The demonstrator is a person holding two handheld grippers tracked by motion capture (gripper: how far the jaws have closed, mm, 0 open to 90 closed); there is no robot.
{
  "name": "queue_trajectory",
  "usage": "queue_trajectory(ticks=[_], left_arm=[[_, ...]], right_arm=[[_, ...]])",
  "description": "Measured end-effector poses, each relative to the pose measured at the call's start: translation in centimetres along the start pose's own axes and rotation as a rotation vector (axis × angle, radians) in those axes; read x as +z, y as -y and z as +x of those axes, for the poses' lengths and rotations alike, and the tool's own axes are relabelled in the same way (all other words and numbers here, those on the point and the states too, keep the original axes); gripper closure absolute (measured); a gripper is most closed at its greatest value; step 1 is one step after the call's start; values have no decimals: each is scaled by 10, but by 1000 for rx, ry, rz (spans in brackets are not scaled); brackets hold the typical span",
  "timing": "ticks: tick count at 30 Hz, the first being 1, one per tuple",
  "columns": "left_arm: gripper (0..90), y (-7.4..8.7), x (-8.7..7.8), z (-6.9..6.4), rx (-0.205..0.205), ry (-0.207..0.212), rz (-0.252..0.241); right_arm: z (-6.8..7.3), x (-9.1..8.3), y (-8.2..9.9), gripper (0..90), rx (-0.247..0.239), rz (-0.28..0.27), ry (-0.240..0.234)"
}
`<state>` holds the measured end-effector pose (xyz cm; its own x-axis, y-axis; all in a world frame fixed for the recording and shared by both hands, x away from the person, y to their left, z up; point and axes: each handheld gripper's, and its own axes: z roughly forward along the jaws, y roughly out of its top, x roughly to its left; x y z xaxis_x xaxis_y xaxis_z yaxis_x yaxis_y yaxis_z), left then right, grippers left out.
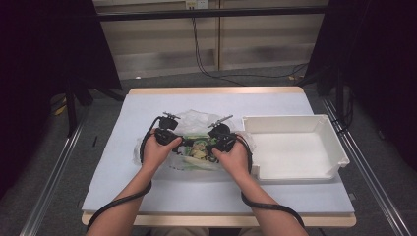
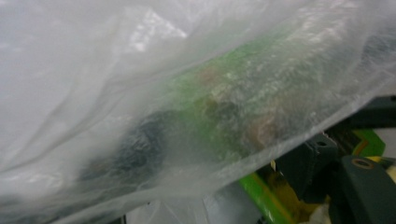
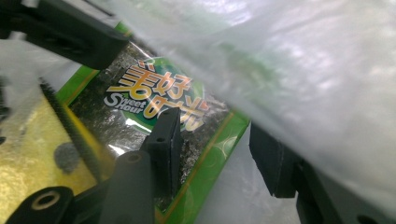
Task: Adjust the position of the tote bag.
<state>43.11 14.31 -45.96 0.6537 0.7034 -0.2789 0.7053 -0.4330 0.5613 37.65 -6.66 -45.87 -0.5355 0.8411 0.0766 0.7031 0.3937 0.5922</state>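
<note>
Green-and-yellow snack packets (image 1: pixel 195 149) lying inside crinkled clear plastic bag (image 1: pixel 196 120), mid-table on pale blue mat (image 1: pixel 123 162), just left of empty white plastic tray (image 1: pixel 295 147). Left gripper (image 1: pixel 173 140) and right gripper (image 1: pixel 215 143) both working at bag mouth; right jaws standing apart over seaweed-print packet (image 3: pixel 159 107), gripping nothing. Left jaws veiled by film, state unclear. Judgement: spread film wide, pinch one packet by edge, avoid snagging bag.

High view overhead, claw views close, sharing snack packet (image 3: pixel 154 107)
</note>
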Motion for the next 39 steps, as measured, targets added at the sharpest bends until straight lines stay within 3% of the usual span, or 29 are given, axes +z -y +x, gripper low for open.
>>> queue_trajectory(ticks=[1, 2, 4, 7, 9, 14, 22, 24, 29, 31, 33, 35, 39], left_arm=[[348, 0, 2, 0, -15, -6, -6], [344, -1, 3, 2, 0, 2, 18], [362, 0, 6, 2, -11, 4, 19], [476, 4, 7, 4, -8, 40, 27], [530, 5, 4, 2, -2, 33, 16], [712, 9, -8, 3, -1, 49, -25], [761, 15, -23, -3, 45, 71, -56], [762, 18, -28, -4, 68, 74, -80], [763, 23, -38, -7, 93, 65, -112], [765, 23, -39, -7, 103, 53, -112], [772, 24, -40, -6, 94, 52, -131], [777, 24, -43, -8, 106, 62, -145], [800, 22, -51, -14, 143, 76, -174]], right_arm=[[0, 0, 0, 556, 1, 2, -8], [0, 0, 1, 556, -2, 1, -16], [2, 0, 1, 556, -6, 4, -17], [2, -1, 3, 552, -5, 7, -32], [1, -1, 3, 542, -22, 1, -45], [4, -5, 2, 496, -11, 5, -60], [3, -17, -16, 562, -42, -73, -61], [2, -15, -19, 548, -32, -83, -107], [2, -16, -24, 344, -33, -100, -173], [3, -19, -25, 271, -41, -106, -157], [4, -24, -25, 257, -41, -90, -130], [2, -25, -25, 243, -53, -98, -148], [-4, -28, -24, 199, -46, -79, -140]])
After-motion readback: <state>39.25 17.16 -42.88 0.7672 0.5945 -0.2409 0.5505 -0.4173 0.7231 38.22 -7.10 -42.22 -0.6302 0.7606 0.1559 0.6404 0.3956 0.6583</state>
